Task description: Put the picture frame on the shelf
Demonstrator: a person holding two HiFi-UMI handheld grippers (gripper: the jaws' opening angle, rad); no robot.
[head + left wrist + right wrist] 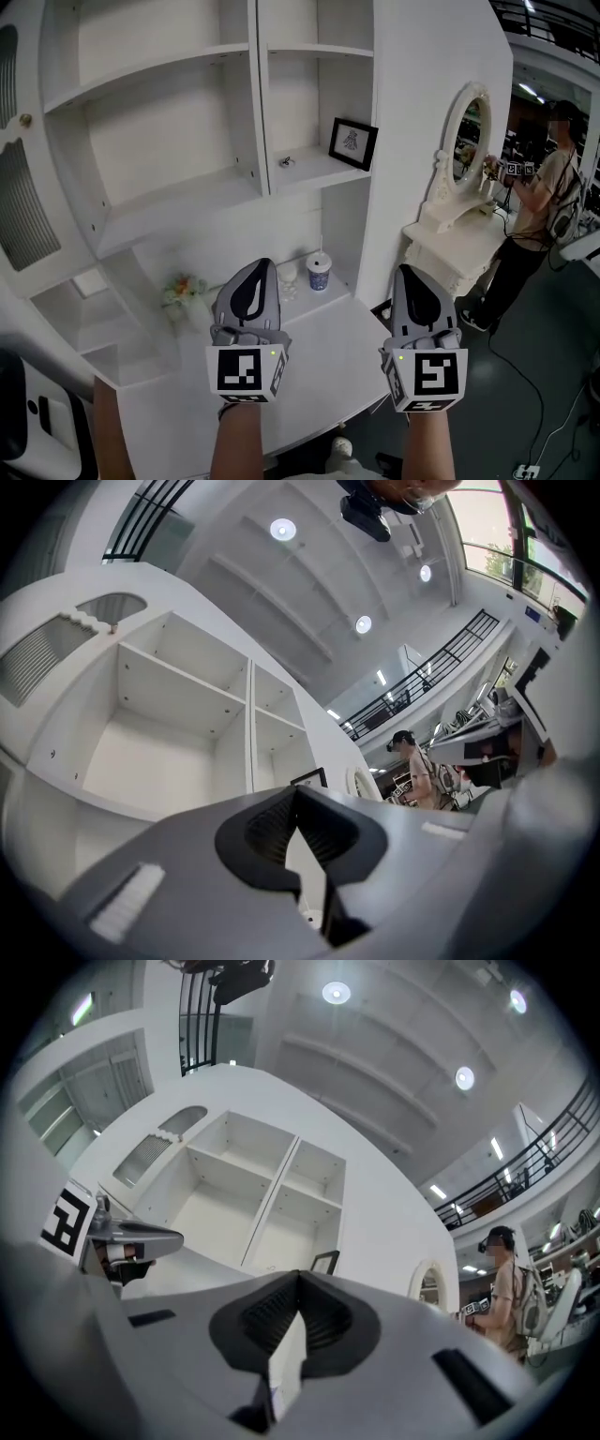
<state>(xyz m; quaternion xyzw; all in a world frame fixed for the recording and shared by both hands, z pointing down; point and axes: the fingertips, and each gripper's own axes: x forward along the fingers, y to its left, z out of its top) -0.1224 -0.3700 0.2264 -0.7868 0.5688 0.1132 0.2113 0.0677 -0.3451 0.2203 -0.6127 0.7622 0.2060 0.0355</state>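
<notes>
The black picture frame [353, 143] stands upright on the lower shelf of the white unit's right compartment [319, 171], leaning toward the side wall. It also shows as a small dark edge past the jaws, the picture frame [309, 778] in the left gripper view and the picture frame [324, 1262] in the right gripper view. My left gripper [255, 267] and right gripper [412, 274] hover side by side over the white desk [319, 375], well below and in front of the frame. Both have their jaws together with nothing between them. The tips of the left gripper [296, 789] and right gripper [298, 1274] point up at the shelves.
On the desk's back stand a paper cup [319, 273], a clear glass [287, 277] and a small bunch of flowers [183, 289]. A small metal object [287, 161] lies on the frame's shelf. At the right are a white dresser with an oval mirror [466, 131] and a person [544, 197].
</notes>
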